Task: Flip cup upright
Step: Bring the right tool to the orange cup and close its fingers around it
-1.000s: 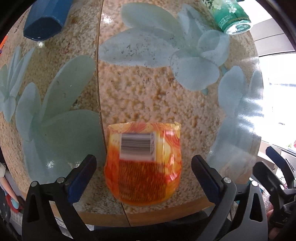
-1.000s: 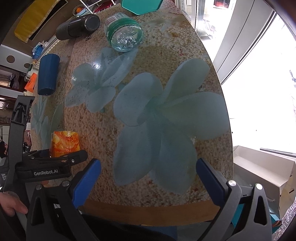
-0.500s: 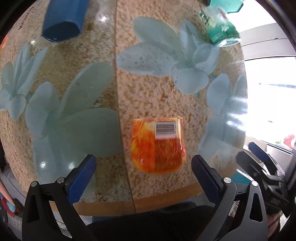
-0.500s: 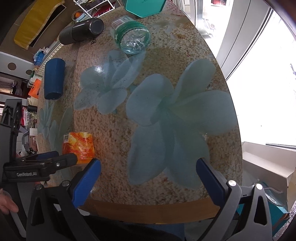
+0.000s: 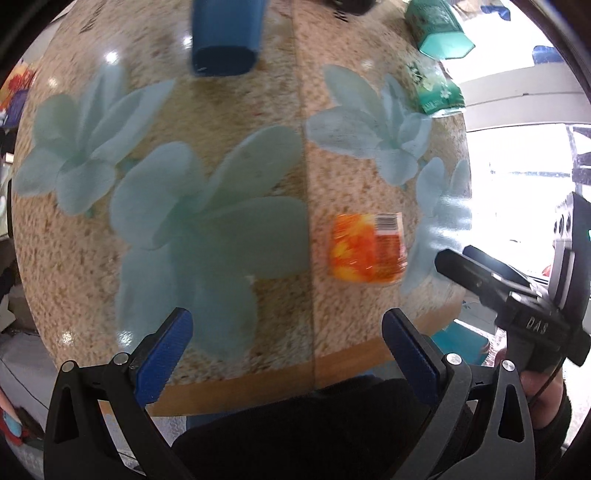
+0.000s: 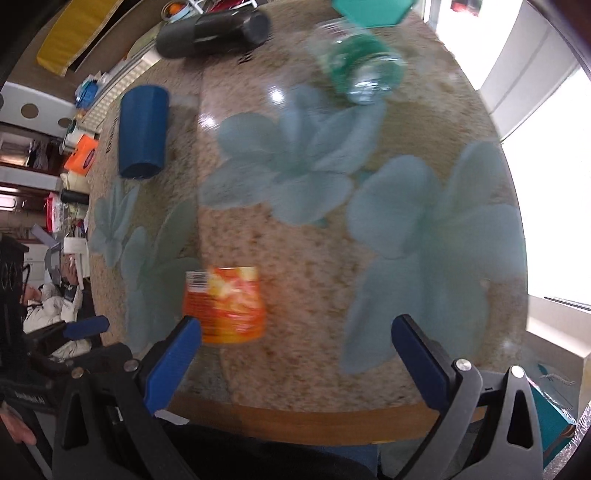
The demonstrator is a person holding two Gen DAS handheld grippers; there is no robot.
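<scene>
Tabletop (image 5: 258,110): one orange cup (image 5: 367,249), two tongs (image 5: 284,350).

Orange cup (image 5: 367,248) motion-blurred in both wrist views; barcode label visible, print unreadable, can't tell which end is the rim. In the right wrist view the cup (image 6: 225,304) has its lower-left corner hidden behind the right gripper's left fingertip (image 6: 173,363). Blue cup (image 5: 225,35) at the table's far edge is cut off by the frame top. Green bottle (image 6: 360,70) smeared, label illegible.
</scene>
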